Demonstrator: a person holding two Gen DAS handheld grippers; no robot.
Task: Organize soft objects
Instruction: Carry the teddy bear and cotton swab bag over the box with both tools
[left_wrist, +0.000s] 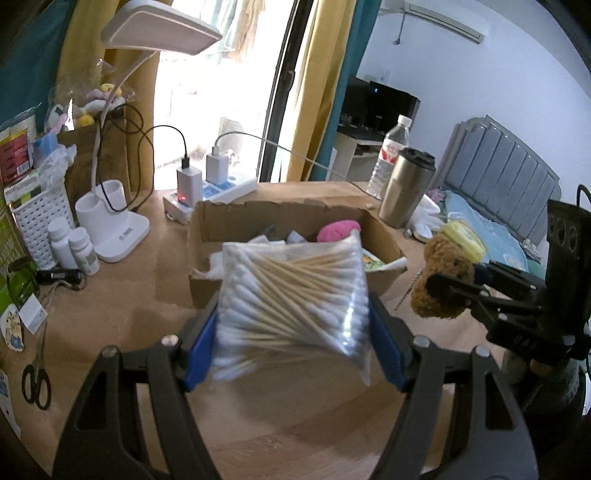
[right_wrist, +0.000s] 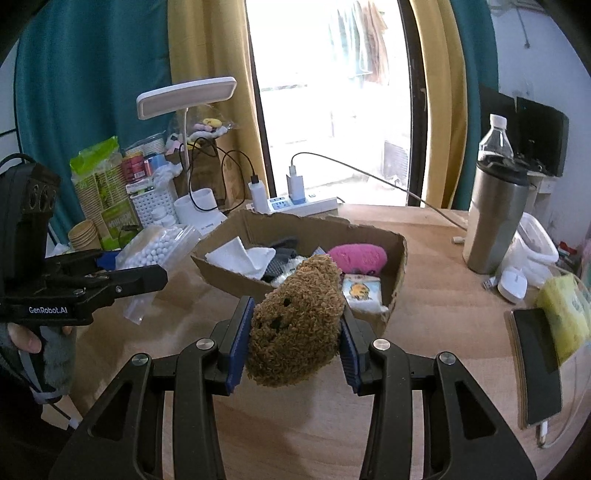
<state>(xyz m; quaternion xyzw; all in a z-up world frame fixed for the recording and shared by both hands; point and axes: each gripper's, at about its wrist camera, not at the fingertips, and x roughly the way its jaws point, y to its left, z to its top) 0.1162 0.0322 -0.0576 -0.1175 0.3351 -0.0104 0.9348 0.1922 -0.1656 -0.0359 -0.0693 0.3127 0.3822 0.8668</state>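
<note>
A wooden desk (right_wrist: 443, 314) is carrying one open cardboard box (right_wrist: 400, 258) at its middle, and both grippers are hovering on the near side of it. The left gripper (left_wrist: 291, 321) is clenching one clear bag of cotton swabs (left_wrist: 291, 299) between its blue pads, above the desk and in front of the box's near wall; the wooden sticks are running diagonally, from near left up to far right. The right gripper (right_wrist: 295, 332) is squeezing one brown plush toy (right_wrist: 295, 325), also above the desk just short of the box; the toy's long axis is tilting up toward the far right, its dotted face turned to the camera. Inside the box, a pink fuzzy item (right_wrist: 357, 258) is lying at the far right, white cloths (right_wrist: 240, 258) at the left, and a small printed packet (right_wrist: 362, 291) at the near right. Behind the box, one power strip (right_wrist: 306, 205) with two chargers plugged in is sitting near the window. One steel tumbler (right_wrist: 495, 221) and one water bottle (right_wrist: 496, 138) are standing at the far right. One white desk lamp (right_wrist: 186, 98) is rising at the far left, beside a white perforated basket (left_wrist: 38, 221) and two small white bottles (left_wrist: 74, 247). One pair of scissors (left_wrist: 35, 384) is lying at the near left edge.
</note>
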